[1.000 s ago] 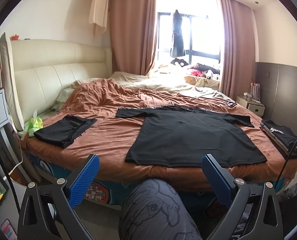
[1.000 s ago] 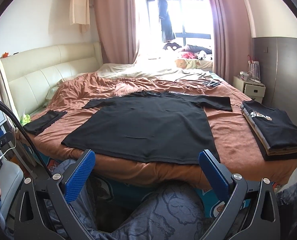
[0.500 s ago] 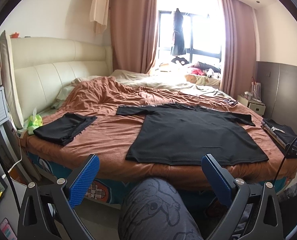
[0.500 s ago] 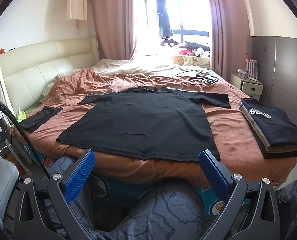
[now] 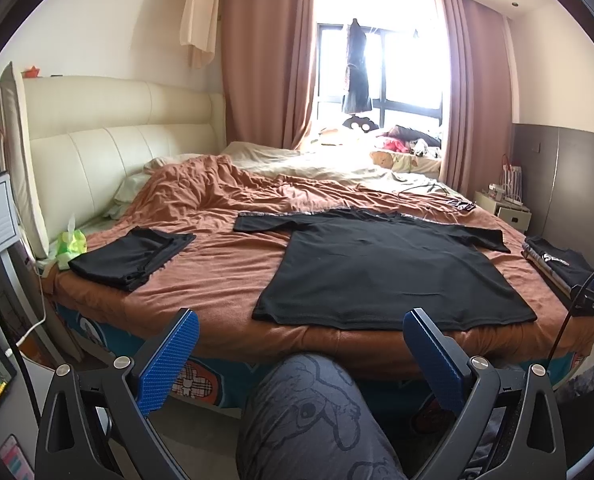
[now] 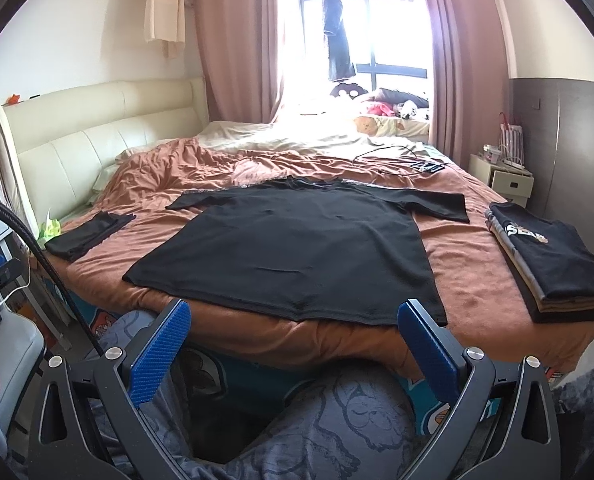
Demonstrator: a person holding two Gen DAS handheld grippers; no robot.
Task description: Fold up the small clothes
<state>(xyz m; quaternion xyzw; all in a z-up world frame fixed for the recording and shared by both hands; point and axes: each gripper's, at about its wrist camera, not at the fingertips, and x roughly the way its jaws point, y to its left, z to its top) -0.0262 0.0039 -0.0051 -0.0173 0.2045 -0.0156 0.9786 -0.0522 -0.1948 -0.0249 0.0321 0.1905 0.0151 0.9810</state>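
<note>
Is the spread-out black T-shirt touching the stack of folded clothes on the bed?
Apart. The right wrist view shows a strip of bare brown blanket between the black T-shirt and the stack of folded clothes.

Bare brown blanket (image 6: 473, 276) flanking spread black T-shirt (image 6: 297, 248), folded stack (image 6: 553, 264) right, folded garment (image 5: 133, 256) left, knee (image 5: 309, 408) below

I see a plain black shirt (image 6: 297, 248) on a rust-orange blanket (image 6: 477, 280), blue textured fingers (image 6: 159, 354), pink curtains (image 6: 233, 40) and grey cartoon-print trousers (image 5: 317, 420).
</note>
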